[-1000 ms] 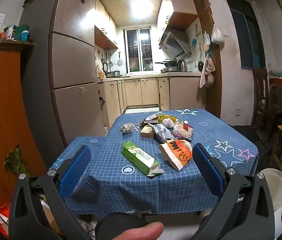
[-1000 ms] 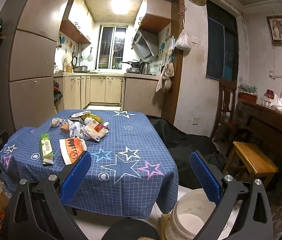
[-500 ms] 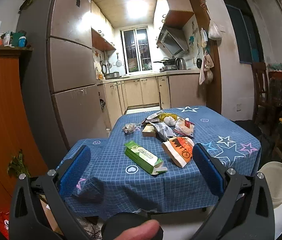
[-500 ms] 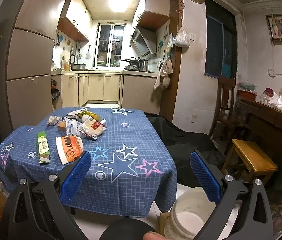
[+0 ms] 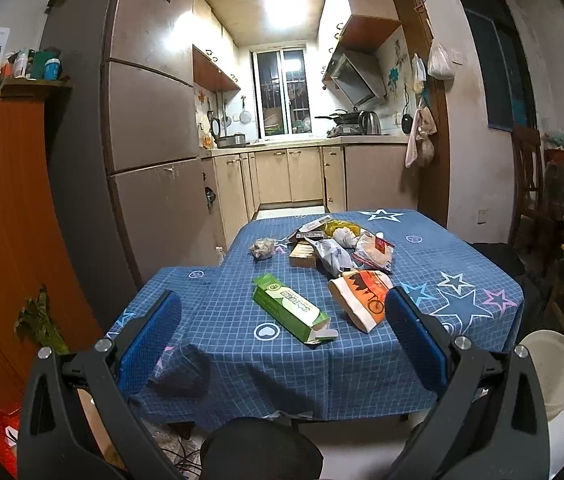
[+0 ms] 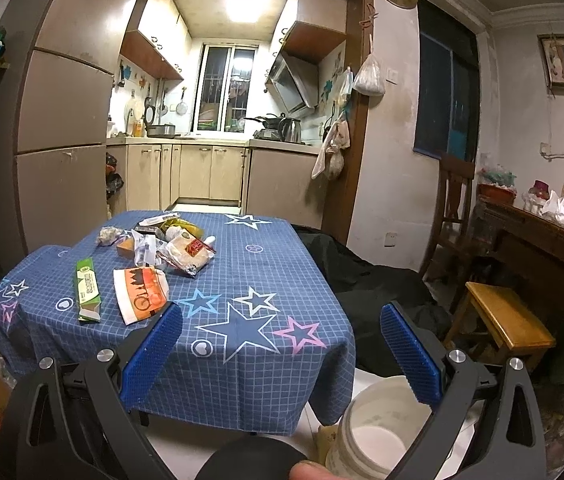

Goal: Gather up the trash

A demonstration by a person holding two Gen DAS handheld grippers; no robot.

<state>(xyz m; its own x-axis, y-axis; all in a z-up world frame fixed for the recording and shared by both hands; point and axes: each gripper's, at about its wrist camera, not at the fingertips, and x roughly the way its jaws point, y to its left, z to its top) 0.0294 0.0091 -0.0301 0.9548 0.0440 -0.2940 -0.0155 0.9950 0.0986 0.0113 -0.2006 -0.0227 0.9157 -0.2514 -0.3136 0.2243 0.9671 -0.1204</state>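
- Your left gripper (image 5: 282, 320), black-framed with ribbed blue rubber pads, is spread wide and holds nothing; it hangs short of the near table edge.
- Your right gripper (image 6: 281, 330), built the same, is also spread wide and empty, off the table's near right corner.
- In front of you is a table under a blue grid-patterned cloth printed with stars (image 5: 422, 264); the fabric drapes in soft folds over the edges.
- The trash lies on that cloth: a long green cardboard carton with an open torn end (image 5: 290, 307) sits nearest, lying flat and angled.
- Just beside it, to the right, is a flattened orange-and-white paper bag with a bicycle print (image 5: 364, 294).
- Farther back is a loose heap of crinkled plastic wrappers and packets (image 5: 336, 246), with a small brown cardboard box (image 5: 303, 255) touching the heap.
- A small crumpled wad (image 5: 263, 247) lies apart on the left.
- The right wrist view alone shows a round white plastic bucket (image 6: 378, 428) clearly, open-topped, on the floor under your right gripper's right finger; the left view catches only its rim at the far right.
- The right view alone also shows a low wooden stool (image 6: 508, 314) and a thumb tip (image 6: 314, 471) at the bottom edge.
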